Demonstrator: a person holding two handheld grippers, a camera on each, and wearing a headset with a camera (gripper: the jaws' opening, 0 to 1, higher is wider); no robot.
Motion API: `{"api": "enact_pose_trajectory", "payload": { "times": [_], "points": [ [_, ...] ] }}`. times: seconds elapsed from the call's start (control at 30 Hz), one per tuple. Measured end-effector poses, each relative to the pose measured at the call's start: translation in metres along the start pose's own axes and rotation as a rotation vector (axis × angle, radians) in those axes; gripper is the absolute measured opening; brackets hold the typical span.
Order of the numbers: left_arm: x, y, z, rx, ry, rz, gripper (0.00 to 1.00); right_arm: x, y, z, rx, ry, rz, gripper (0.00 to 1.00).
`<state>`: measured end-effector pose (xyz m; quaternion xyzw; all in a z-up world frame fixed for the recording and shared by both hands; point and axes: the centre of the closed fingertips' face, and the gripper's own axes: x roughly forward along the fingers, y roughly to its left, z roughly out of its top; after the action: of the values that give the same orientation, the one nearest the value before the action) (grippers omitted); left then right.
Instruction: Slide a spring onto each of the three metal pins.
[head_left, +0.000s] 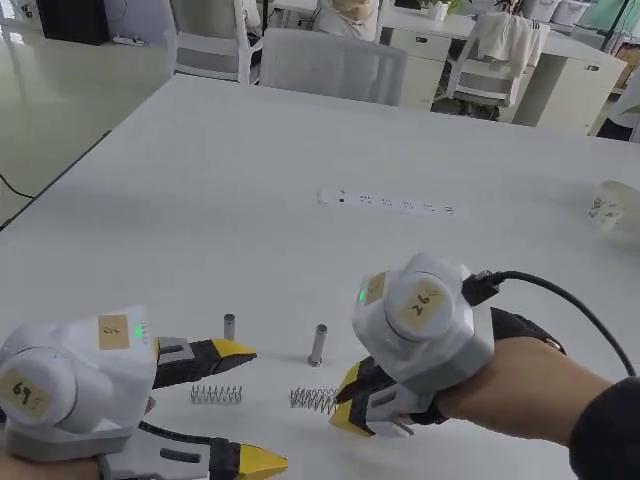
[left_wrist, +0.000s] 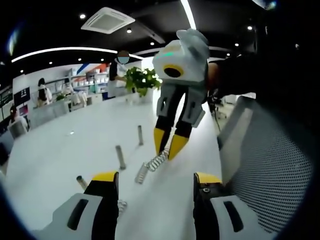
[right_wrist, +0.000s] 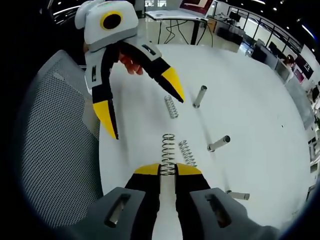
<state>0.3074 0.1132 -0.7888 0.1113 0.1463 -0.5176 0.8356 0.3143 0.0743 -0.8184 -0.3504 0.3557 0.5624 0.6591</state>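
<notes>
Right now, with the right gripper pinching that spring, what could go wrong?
1. The right gripper holds the spring by one end. The free length may bend or pop out when pressed onto a pin.
2. A second spring lies right beside it and could get nudged away.
3. The pins look freestanding, so an off-centre push might topple one. The left gripper is open and steadies nothing.
</notes>
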Motion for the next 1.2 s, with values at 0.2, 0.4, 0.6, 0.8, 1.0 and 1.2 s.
{"api": "enact_pose_trajectory", "payload": {
  "times": [0.2, 0.4, 0.6, 0.8, 1.0, 1.2],
  "points": [
    [0.003, -0.003, 0.001, 0.029, -0.005, -0.031, 0.42, 0.001, 0.005, 0.003, -0.023, 0.0, 0.018, 0.08],
    [0.007, -0.006, 0.001, 0.06, -0.002, -0.052, 0.33, 0.001, 0.011, 0.006, -0.042, -0.002, 0.036, 0.08],
    [0.009, -0.01, 0.0, 0.094, 0.0, -0.075, 0.25, 0.001, 0.018, 0.011, -0.068, -0.004, 0.058, 0.08],
    [0.011, -0.013, 0.0, 0.112, -0.001, -0.092, 0.17, 0.0, 0.022, 0.013, -0.085, -0.002, 0.071, 0.08],
    [0.011, -0.017, -0.002, 0.127, 0.009, -0.111, 0.11, 0.0, 0.026, 0.015, -0.099, -0.004, 0.089, 0.08],
    [0.012, -0.022, -0.005, 0.14, 0.02, -0.131, 0.06, 0.0, 0.032, 0.013, -0.119, 0.002, 0.107, 0.08]
  ]
}}
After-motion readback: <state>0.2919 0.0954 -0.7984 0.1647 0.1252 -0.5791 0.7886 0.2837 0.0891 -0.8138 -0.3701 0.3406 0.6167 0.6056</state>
